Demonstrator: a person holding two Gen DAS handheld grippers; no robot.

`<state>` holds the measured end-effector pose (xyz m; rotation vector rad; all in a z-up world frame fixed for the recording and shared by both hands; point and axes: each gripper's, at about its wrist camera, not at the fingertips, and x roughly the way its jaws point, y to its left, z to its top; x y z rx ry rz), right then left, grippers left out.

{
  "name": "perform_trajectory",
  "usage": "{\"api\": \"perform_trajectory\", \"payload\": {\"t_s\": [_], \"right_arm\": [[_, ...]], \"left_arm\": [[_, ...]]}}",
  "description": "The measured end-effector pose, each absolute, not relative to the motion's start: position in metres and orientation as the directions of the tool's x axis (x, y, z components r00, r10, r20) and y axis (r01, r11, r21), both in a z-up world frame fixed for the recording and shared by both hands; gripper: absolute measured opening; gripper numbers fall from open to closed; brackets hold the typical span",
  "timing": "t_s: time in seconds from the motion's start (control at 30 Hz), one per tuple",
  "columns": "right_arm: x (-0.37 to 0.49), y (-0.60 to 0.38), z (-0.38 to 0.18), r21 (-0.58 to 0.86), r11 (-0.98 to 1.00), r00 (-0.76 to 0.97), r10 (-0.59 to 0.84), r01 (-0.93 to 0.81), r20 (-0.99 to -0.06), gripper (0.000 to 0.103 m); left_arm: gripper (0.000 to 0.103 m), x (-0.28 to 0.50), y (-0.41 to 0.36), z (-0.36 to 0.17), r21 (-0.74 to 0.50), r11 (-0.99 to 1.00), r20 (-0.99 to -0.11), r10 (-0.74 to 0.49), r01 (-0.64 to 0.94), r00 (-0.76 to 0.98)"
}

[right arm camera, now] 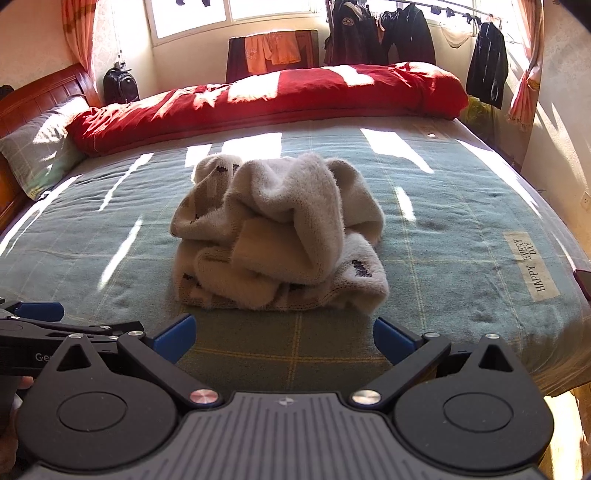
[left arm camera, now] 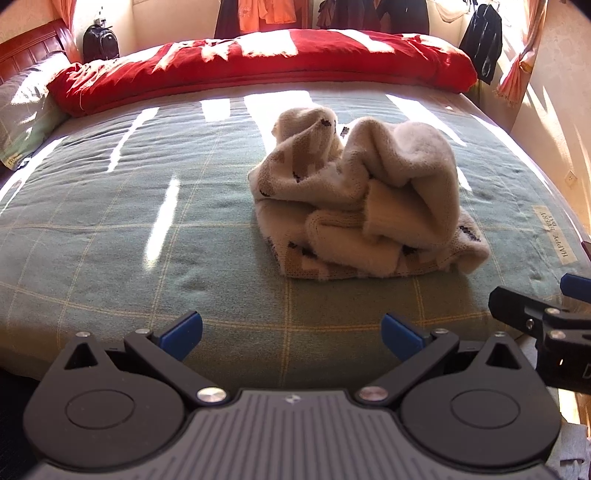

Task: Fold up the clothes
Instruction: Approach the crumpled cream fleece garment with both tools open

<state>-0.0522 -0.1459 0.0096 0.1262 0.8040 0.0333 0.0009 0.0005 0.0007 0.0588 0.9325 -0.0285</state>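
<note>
A cream knitted sweater with dark and tan patches (left arm camera: pixel 364 199) lies crumpled in a heap on the green checked bedsheet (left arm camera: pixel 147 229); in the right wrist view the sweater (right arm camera: pixel 280 236) sits straight ahead. My left gripper (left arm camera: pixel 291 334) is open over the sheet, short of the heap and a little left of it, with nothing between its blue pads. My right gripper (right arm camera: pixel 282 338) is also open, just short of the heap's near hem. Each gripper shows at the edge of the other's view: the right gripper (left arm camera: pixel 554 314), the left gripper (right arm camera: pixel 40 317).
A red duvet (left arm camera: pixel 266 62) is bunched along the far side of the bed, with a pillow (right arm camera: pixel 40 147) and wooden headboard (right arm camera: pixel 37 96) at the left. Dark clothes hang on a rail (right arm camera: pixel 406 29) by the window. The bed's right edge drops to a wooden floor (right arm camera: pixel 569 424).
</note>
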Motion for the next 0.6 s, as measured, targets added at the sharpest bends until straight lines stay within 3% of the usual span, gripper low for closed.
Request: {"api": "perform_trajectory", "payload": {"t_s": [0.6], "right_arm": [[-0.02, -0.149, 0.003, 0.091, 0.995, 0.663, 0.045, 0.034, -0.748, 0.103]], "left_arm": [[0.102, 0.025, 0.02, 0.007, -0.032, 0.999, -0.804, -0.049, 0.039, 0.592]]}}
